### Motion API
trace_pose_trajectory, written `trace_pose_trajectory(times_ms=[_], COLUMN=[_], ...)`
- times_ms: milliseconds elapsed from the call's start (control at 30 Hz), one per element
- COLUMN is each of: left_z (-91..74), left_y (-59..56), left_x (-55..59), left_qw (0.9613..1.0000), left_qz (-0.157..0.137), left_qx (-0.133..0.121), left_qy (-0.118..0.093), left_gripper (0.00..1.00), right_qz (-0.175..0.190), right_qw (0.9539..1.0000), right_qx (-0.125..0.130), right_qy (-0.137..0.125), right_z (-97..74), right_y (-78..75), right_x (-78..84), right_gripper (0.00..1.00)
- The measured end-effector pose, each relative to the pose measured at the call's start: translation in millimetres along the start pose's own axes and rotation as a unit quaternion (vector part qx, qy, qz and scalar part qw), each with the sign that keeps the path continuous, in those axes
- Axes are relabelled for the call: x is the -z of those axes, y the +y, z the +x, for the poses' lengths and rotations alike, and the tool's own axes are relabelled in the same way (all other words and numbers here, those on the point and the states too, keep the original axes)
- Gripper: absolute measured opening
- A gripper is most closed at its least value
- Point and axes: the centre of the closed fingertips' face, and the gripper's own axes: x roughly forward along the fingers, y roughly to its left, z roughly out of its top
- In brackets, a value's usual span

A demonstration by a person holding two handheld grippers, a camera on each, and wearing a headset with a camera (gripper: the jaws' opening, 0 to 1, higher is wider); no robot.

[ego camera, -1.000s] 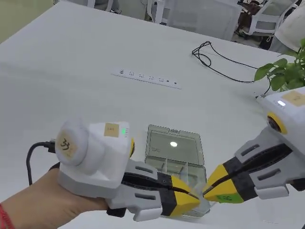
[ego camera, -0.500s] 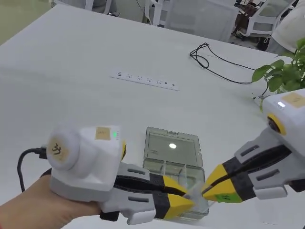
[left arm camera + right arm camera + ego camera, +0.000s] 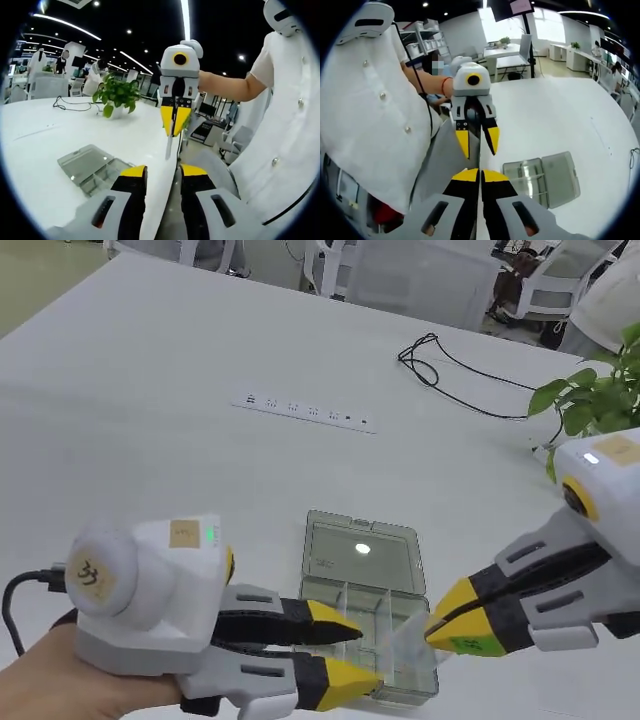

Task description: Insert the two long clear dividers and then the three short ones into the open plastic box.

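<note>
The clear plastic box lies open on the white table, lid flat behind the base; dividers stand in the base. My right gripper is shut on a clear divider held above the box's front right part. My left gripper stands open just left of it, jaws either side of the divider's free end without gripping. In the left gripper view my own jaws are apart; the right gripper faces them, the divider hanging from its tips, the box lower left. In the right gripper view my jaws are closed and the left gripper is open.
A white power strip lies across the middle of the table. A black cable loops at the back right, and a green plant stands at the right edge. Chairs stand beyond the table's far edge.
My left gripper has opened, letting go of the divider, and has drawn back to the left. The right gripper keeps its hold in about the same place.
</note>
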Motion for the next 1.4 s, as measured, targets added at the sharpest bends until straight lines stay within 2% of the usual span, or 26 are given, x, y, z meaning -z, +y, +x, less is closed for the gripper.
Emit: trace_pose_trajectory(times_ms=[300, 400, 700, 867, 1033, 1200, 1400], left_z=[-8.7, -11.3, -15.0, -15.8, -17.8, -20.0, -21.2], left_y=[17.8, 23.4, 33.7, 40.1, 47.1, 52.2, 58.0], left_x=[8.0, 12.3, 27.5, 30.0, 32.1, 34.5, 39.0], left_qw=[0.9995, 0.9991, 0.9981, 0.9973, 0.9963, 0.996, 0.9955], left_qz=[0.0, -0.001, -0.006, -0.001, -0.003, -0.004, -0.008], left_qx=[-0.032, -0.041, -0.055, -0.069, -0.081, -0.083, -0.088], left_qy=[0.005, 0.01, 0.027, 0.027, 0.029, 0.032, 0.035], left_gripper=[0.45, 0.52, 0.69, 0.82, 0.89, 0.92, 1.0], right_qz=[0.003, -0.001, -0.006, -0.013, -0.014, -0.014, -0.018], right_qw=[0.9998, 0.9994, 0.9988, 0.998, 0.9971, 0.9966, 0.996], right_qx=[0.019, 0.028, 0.042, 0.053, 0.067, 0.075, 0.082], right_qy=[0.009, 0.019, 0.025, 0.03, 0.032, 0.032, 0.03], right_z=[1.5, 2.9, 7.6, 10.0, 13.7, 18.4, 24.9], right_y=[-12.6, -20.6, -38.4, -51.2, -63.9, -74.7, -84.7], right_x=[6.5, 11.9, 19.8, 27.0, 31.9, 39.9, 46.4], right_gripper=[0.03, 0.03, 0.03, 0.03, 0.03, 0.03, 0.03])
